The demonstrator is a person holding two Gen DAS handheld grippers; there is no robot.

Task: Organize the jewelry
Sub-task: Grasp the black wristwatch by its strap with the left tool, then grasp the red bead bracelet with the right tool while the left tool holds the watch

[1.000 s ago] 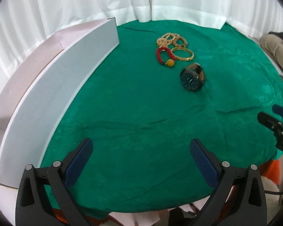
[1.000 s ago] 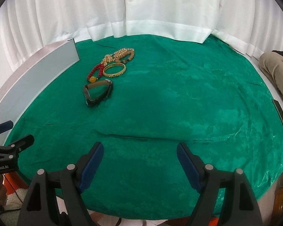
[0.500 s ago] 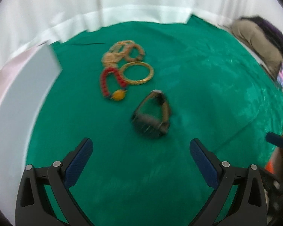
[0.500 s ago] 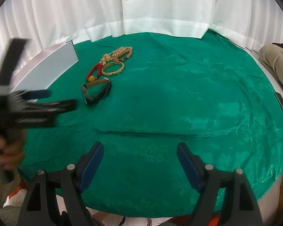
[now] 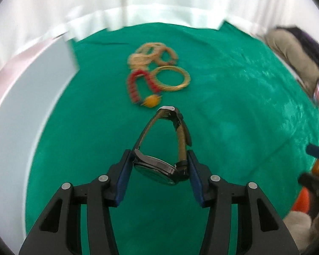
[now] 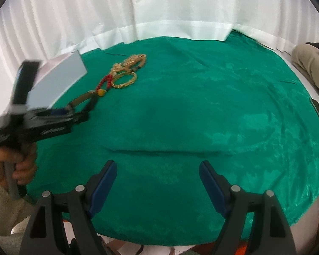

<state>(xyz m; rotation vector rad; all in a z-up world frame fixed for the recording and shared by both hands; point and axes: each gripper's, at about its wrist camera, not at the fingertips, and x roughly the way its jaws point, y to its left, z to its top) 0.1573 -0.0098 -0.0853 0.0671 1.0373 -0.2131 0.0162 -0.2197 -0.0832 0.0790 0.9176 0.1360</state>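
Observation:
My left gripper [image 5: 158, 165] is shut on a dark wristwatch [image 5: 159, 167] with a brown strap, its loop pointing away over the green cloth. Beyond it lie a red bead bracelet with a yellow bead [image 5: 141, 87], a gold bangle [image 5: 172, 78] and a pile of gold chains [image 5: 148, 53]. In the right wrist view my left gripper [image 6: 74, 114] shows at the left, holding the watch [image 6: 83, 102] near the bracelets [image 6: 123, 78]. My right gripper [image 6: 158, 182] is open and empty over the cloth's front part.
A white box [image 5: 27, 106] stands along the left edge of the round green-covered table [image 6: 202, 106]. White curtains hang behind. A person's leg in beige [image 6: 310, 63] is at the far right.
My left gripper moved forward to the watch and shut on it. The right gripper stayed open and nearly still.

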